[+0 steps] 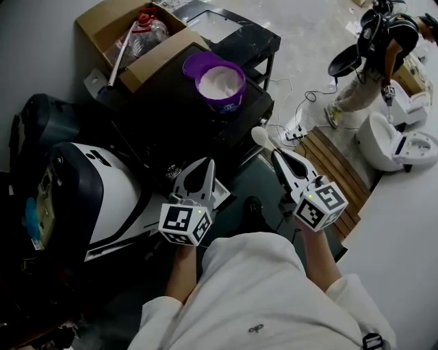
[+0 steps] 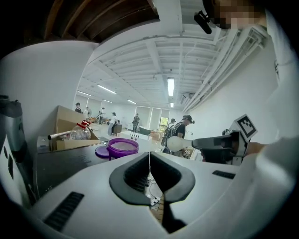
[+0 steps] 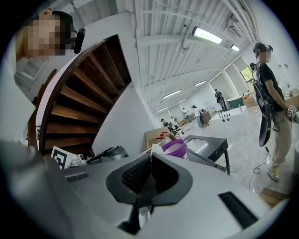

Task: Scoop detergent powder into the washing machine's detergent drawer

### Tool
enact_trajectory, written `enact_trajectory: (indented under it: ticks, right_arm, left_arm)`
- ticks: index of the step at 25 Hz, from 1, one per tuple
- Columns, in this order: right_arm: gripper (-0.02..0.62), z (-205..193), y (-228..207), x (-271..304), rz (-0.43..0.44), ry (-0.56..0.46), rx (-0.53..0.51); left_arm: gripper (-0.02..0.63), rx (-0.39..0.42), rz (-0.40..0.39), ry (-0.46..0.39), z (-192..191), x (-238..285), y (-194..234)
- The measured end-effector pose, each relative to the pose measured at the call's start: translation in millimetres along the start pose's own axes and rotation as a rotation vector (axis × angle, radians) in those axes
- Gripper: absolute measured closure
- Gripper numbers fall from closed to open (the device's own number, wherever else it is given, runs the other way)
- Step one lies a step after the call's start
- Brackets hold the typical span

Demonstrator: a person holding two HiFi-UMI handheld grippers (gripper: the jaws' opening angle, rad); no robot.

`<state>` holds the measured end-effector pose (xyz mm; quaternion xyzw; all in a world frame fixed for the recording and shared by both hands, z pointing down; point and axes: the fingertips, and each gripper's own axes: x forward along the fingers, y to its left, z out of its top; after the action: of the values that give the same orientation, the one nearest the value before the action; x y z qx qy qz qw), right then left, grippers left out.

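A purple tub [image 1: 220, 85] of white powder stands open on a black table [image 1: 171, 130], its lid [image 1: 190, 63] lying behind it. My right gripper [image 1: 276, 154] is shut on the handle of a white spoon [image 1: 262, 137], whose bowl points toward the tub from the table's near edge. In the right gripper view the spoon [image 3: 153, 150] sticks out past the jaw tips with the tub [image 3: 175, 148] beyond. My left gripper [image 1: 208, 164] is shut on nothing, low beside the white washing machine [image 1: 113, 195]. Ahead of my left gripper [image 2: 149, 155] are the tub [image 2: 122, 147] and the spoon bowl [image 2: 175, 144]. I cannot make out the drawer.
A cardboard box [image 1: 109, 20] holding a plastic bottle [image 1: 145, 33] sits at the table's far left. A person [image 1: 373, 58] stands at the upper right near white toilets [image 1: 393, 140]. Wooden slats [image 1: 335, 164] and a power strip [image 1: 295, 131] lie on the floor.
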<state>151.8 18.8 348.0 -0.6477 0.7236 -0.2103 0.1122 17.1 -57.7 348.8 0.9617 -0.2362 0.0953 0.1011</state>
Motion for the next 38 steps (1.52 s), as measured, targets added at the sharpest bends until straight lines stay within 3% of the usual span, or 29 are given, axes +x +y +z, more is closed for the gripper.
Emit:
enact_trajectory:
  ticks: [17,38]
  right_arm:
    - [0.581,25,-51,33,0.059,0.037,-0.024]
    - [0.581,41,-59,81,0.098,0.077,-0.124]
  left_arm:
    - [0.586,-0.048,0.073,-0.021,9,48,-8]
    - [0.586,-0.054,0.129,-0.019,15,53,5]
